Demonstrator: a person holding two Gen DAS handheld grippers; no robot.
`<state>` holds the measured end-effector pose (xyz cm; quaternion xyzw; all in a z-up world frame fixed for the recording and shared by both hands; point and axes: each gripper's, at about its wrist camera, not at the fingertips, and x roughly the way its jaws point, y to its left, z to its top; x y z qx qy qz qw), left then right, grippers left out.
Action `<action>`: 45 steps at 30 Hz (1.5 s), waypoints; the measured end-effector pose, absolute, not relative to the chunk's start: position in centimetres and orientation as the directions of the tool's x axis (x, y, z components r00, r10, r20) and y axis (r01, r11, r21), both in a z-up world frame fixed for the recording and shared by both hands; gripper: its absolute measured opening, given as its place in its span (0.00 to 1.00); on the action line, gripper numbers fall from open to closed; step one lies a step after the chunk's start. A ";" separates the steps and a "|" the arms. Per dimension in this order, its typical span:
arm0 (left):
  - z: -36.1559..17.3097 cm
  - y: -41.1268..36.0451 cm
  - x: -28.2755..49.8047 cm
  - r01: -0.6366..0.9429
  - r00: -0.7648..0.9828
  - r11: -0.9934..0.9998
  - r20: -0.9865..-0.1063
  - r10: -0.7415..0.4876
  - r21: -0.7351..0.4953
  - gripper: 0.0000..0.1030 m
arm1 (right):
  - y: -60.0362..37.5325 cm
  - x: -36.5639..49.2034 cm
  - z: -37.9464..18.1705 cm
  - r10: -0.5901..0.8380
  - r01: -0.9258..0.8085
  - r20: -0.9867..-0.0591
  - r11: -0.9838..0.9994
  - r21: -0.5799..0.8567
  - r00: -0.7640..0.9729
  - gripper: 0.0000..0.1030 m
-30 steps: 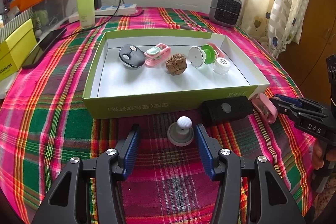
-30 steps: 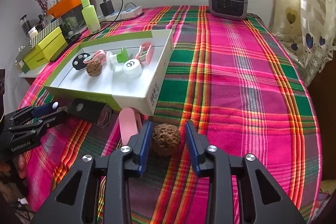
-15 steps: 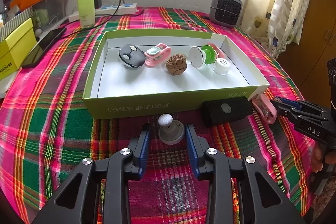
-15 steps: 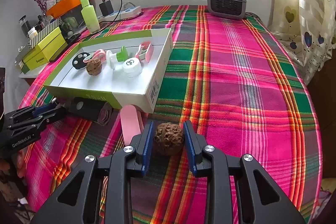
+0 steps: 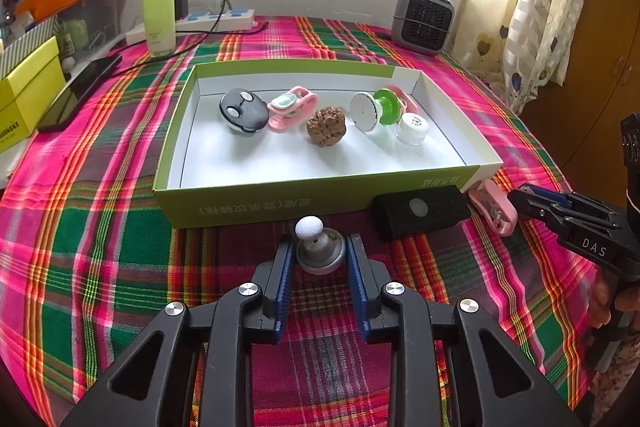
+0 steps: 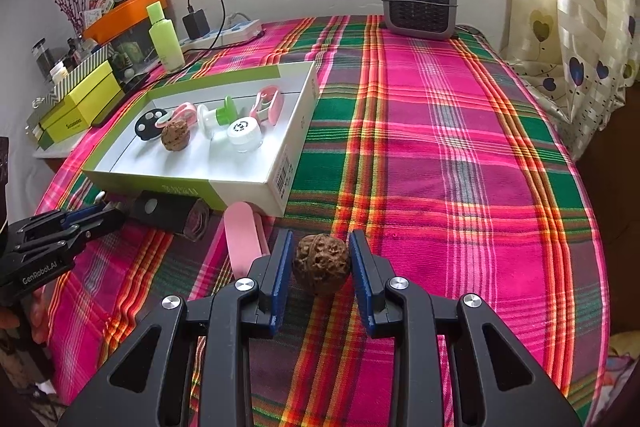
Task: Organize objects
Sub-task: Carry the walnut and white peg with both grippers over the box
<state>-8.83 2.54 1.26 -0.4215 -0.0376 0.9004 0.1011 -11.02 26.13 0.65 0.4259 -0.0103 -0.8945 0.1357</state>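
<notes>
Left gripper [image 5: 320,255] was closing, its pads against the grey knob [image 5: 320,251] on the cloth at 6 o'clock of the box [image 5: 280,201] | right gripper [image 6: 320,261] clamped the walnut [image 6: 321,261] at the box's 5 o'clock | advice: seat both grips squarely, lift straight, clear the near wall.

Box wall [image 5: 280,203] blocks ahead; cloth [image 6: 460,155] rightward free.

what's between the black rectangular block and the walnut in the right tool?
A flat pink plastic clip lies between the black rectangular block and the brown wrinkled walnut, on the plaid tablecloth. Right wrist view shows it.
</notes>
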 end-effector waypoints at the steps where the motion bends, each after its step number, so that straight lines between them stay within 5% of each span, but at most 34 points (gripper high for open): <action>1: 1.3 2.5 -8.8 -0.150 -0.625 -0.977 -0.751 0.214 -0.154 0.23 | 26.1 -11.0 0.7 -0.251 0.234 -0.759 -0.963 0.134 -0.601 0.29; 45: 4.5 1.3 -8.9 -0.150 -0.690 -0.977 -0.692 0.214 -0.152 0.23 | 20.7 -11.4 4.3 -0.343 0.327 -0.691 -0.931 0.160 -0.637 0.29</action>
